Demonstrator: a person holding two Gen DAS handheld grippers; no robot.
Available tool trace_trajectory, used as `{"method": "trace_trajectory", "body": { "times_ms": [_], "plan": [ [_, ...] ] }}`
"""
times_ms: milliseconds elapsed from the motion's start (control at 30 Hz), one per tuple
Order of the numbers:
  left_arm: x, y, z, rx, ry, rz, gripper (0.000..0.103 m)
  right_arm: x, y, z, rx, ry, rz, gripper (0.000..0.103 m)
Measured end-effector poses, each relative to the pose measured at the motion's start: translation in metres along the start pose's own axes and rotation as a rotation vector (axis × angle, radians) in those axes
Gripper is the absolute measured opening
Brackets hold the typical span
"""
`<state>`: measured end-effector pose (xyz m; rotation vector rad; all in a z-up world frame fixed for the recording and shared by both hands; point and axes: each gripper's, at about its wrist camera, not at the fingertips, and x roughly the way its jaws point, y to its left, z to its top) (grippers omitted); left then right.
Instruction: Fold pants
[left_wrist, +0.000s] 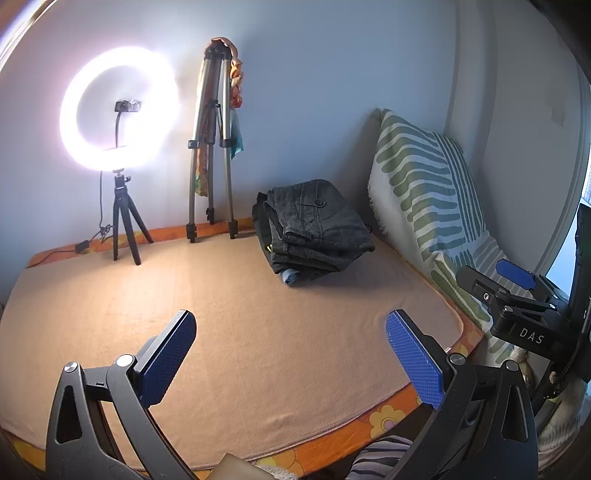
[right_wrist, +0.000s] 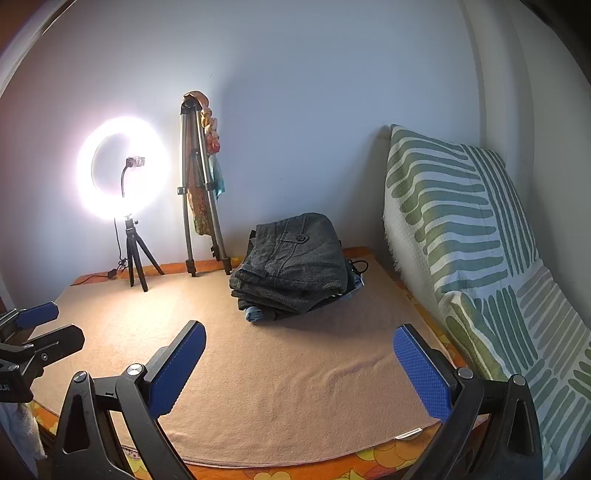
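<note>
A stack of folded dark grey pants (left_wrist: 314, 229) lies at the back right of a tan blanket (left_wrist: 240, 325), near the wall. It also shows in the right wrist view (right_wrist: 295, 266). My left gripper (left_wrist: 291, 343) is open and empty, held over the front of the blanket, well short of the stack. My right gripper (right_wrist: 299, 354) is open and empty too, also over the blanket's front. The right gripper shows at the right edge of the left wrist view (left_wrist: 517, 295); the left gripper shows at the left edge of the right wrist view (right_wrist: 33, 332).
A lit ring light on a small tripod (left_wrist: 118, 110) and a folded silver tripod (left_wrist: 210, 147) stand at the back against the wall. A green-striped cushion (right_wrist: 461, 240) leans at the right. An orange flowered sheet (left_wrist: 384, 417) edges the blanket.
</note>
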<state>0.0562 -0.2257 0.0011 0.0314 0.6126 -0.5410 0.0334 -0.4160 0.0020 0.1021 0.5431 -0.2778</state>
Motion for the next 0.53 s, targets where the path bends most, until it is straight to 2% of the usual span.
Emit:
{"method": "trace_trajectory", "body": {
  "times_ms": [233, 433, 533],
  "plan": [
    [0.0026, 0.0052, -0.0033, -0.030, 0.010, 0.009, 0.102, 0.0027, 0.0035, -0.0026, -0.014, 0.008, 0.005, 0.103],
    [-0.0044, 0.0043, -0.0062, -0.014, -0.032, 0.031, 0.102, 0.0061, 0.0040, -0.0031, -0.017, 0.014, 0.011, 0.103],
    [-0.0048, 0.0054, -0.0065, -0.022, -0.026, 0.027, 0.102, 0.0067, 0.0039, -0.0034, -0.018, 0.016, 0.011, 0.103]
  ]
}}
